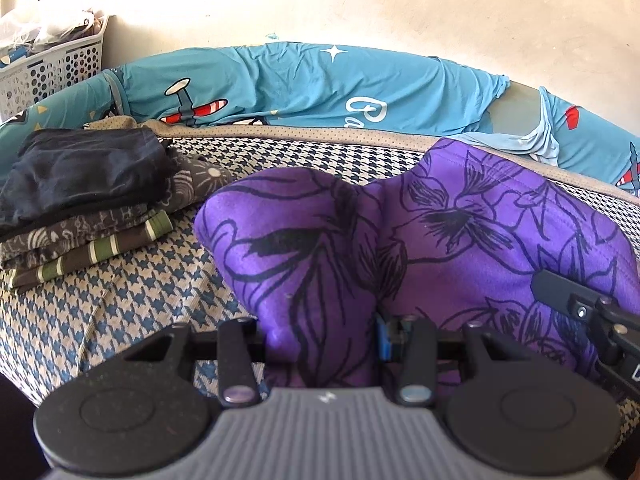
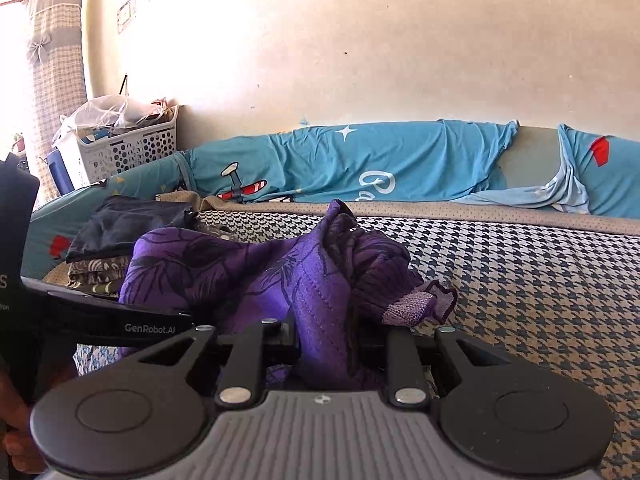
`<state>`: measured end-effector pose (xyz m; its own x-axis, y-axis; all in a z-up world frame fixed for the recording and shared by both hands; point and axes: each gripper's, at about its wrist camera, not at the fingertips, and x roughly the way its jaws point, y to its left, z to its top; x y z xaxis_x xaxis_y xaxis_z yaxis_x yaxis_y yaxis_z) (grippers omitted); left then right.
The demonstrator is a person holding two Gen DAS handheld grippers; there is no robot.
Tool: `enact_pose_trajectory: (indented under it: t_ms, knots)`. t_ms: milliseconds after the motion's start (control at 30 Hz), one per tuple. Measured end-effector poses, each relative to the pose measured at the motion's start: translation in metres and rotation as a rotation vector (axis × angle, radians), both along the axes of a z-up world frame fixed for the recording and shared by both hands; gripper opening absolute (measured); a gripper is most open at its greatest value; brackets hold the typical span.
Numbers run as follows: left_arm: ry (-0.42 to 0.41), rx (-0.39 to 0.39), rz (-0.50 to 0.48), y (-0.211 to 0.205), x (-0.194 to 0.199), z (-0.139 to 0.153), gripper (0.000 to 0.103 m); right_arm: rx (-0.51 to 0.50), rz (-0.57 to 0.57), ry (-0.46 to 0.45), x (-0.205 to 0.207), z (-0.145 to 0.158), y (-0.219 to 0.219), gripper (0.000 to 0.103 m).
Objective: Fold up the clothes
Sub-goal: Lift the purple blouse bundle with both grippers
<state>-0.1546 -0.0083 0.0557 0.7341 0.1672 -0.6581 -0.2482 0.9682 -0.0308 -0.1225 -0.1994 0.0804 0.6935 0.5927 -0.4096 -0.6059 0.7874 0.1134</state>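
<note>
Seen from the left wrist, the left gripper (image 1: 320, 332) is clamped on a purple floral garment (image 1: 440, 232) bunched over the checked bedspread (image 1: 120, 300); folded clothes (image 1: 80, 208) are stacked far left. From the right wrist, the right gripper (image 2: 326, 344) is pinched on a stitched seam; soft, light, slippery fabric is judged, with open bedspread right.

The words "GenRobot.AI" stand in pale letters on the black arm of the left tongs (image 2: 100, 322), seen from the right wrist view. On the blue airplane-print sheet (image 2: 360, 168) along the wall, white cursive letters begin "Pa" in that view, the rest hidden behind the bed's edge; from the left wrist view the same white script (image 1: 366, 114) is only partly legible. A few pale characters at the far left edge of the right wrist view are cut off and cannot be read.
</note>
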Motion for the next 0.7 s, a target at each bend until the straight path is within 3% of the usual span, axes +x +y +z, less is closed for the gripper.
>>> enact_pose_trajectory:
  t_ms: [367,700]
  knots:
    - [0.003,-0.002,0.003,0.008,0.003,-0.005,0.040,-0.009,0.005,0.002,-0.002,0.000,0.008,0.022]
    - [-0.005,-0.017,0.069,0.045,0.008,0.002,0.040,-0.024,0.047,0.007,0.004,0.002,0.042,0.022]
